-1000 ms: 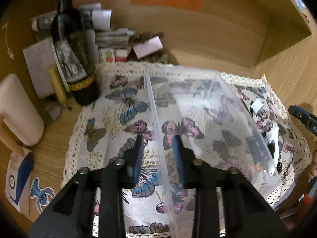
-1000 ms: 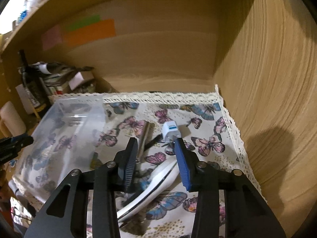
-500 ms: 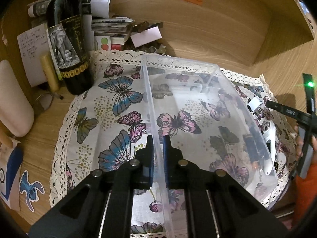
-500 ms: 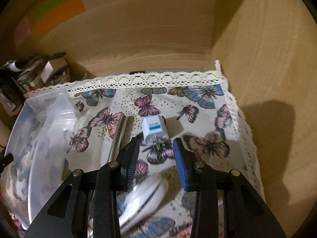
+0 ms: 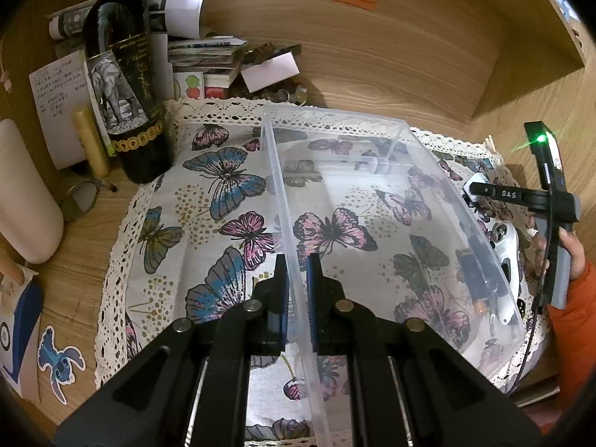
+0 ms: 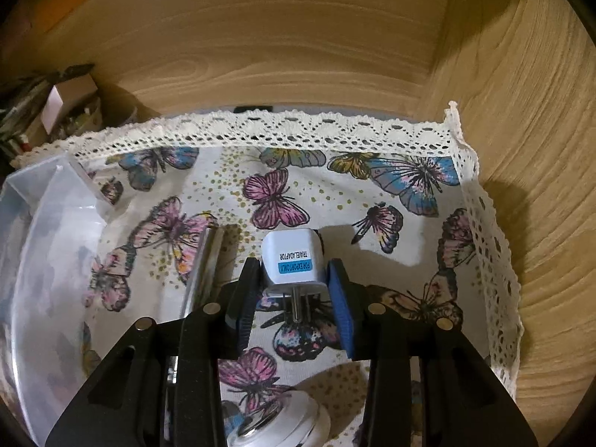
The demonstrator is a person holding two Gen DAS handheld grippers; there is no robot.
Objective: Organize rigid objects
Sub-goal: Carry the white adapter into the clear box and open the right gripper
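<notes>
My left gripper (image 5: 296,279) is shut on the left wall of a clear plastic bin (image 5: 376,201) that sits on the butterfly cloth (image 5: 208,201). My right gripper (image 6: 292,279) is down on the cloth (image 6: 372,171), its jaws around a white travel adaptor (image 6: 290,260) with a blue label, pads touching or nearly touching its sides. A silver metal bar (image 6: 203,260) lies just left of the adaptor. A white rounded device (image 6: 275,424) lies under the right gripper; it also shows in the left wrist view (image 5: 506,257), beyond the bin.
A dark wine bottle (image 5: 123,85) stands left of the bin, with stacked papers and boxes (image 5: 208,63) behind it. Wooden walls (image 6: 521,149) close in the back and right. The bin's corner (image 6: 48,201) is at the left of the right wrist view.
My left gripper closed on the bin's wall. My right gripper moved forward and down until its jaws came around the adaptor.
</notes>
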